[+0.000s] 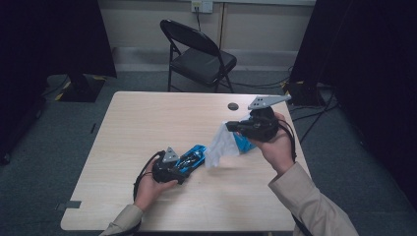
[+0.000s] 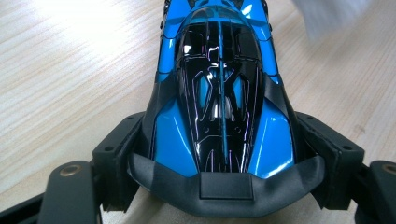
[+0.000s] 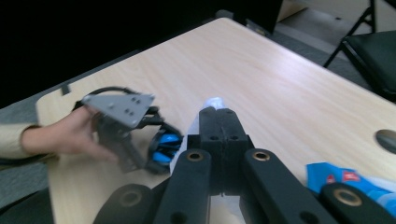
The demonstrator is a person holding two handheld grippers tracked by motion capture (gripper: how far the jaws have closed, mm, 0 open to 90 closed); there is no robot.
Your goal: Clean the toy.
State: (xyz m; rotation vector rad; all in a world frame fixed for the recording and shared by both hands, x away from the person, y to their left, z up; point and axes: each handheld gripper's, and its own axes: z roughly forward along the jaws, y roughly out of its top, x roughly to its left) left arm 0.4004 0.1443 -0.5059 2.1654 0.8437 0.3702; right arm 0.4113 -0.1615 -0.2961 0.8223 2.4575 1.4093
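Observation:
A blue and black toy car (image 1: 193, 156) lies on the wooden table (image 1: 147, 118), left of centre. My left gripper (image 1: 185, 165) is shut on it, and in the left gripper view the black pads (image 2: 119, 154) press both flanks of the toy car (image 2: 219, 93) at its near end. My right gripper (image 1: 231, 126) hangs above the table's right half, shut on a white wipe (image 1: 221, 145) that droops from it. The shut jaws show the wipe (image 3: 212, 102) at the tip of the right gripper (image 3: 218, 114). A blue wipe packet (image 1: 244, 142) lies under that hand.
A black folding chair (image 1: 199, 54) stands beyond the table's far edge. A dark round grommet (image 1: 233, 106) sits in the tabletop near the right gripper. Black curtains hang at both sides and cables run over the floor at right. The blue packet (image 3: 345, 179) lies close by the right jaws.

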